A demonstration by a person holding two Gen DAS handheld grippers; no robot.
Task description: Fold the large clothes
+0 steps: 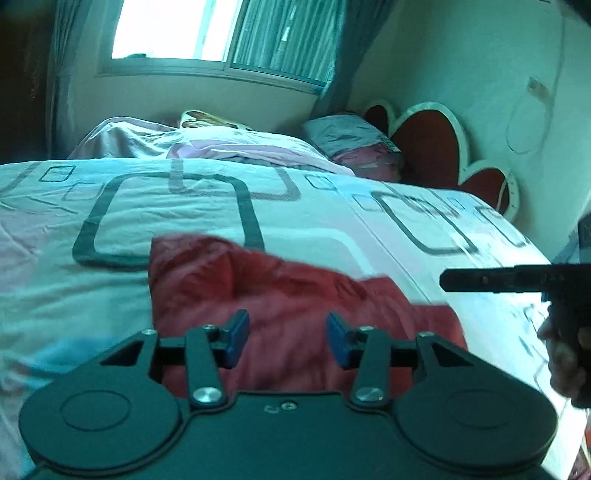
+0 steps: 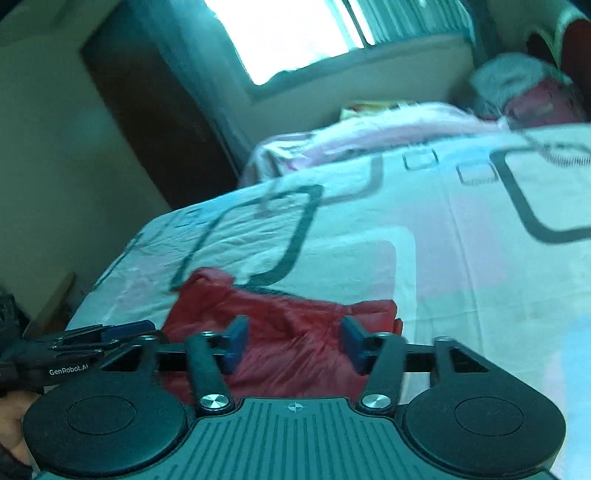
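A crumpled red garment (image 1: 280, 288) lies on the bed's patterned sheet (image 1: 184, 214), near the front edge. My left gripper (image 1: 288, 338) hovers just over its near part, blue pads apart and nothing pinched between them. The right gripper (image 1: 480, 280) comes in from the right, side-on, with a hand (image 1: 565, 354) on its handle. In the right wrist view the same red garment (image 2: 295, 317) sits under my right gripper (image 2: 294, 343), which is open with bare pads. The left gripper (image 2: 110, 334) shows at that view's left edge.
A pink blanket (image 1: 221, 147) is bunched along the bed's far side, with pillows (image 1: 347, 136) against a heart-shaped headboard (image 1: 436, 147). A window (image 1: 207, 33) with curtains is behind. A dark wardrobe (image 2: 147, 110) stands left of the bed. The bed's right edge (image 1: 517, 295) is near.
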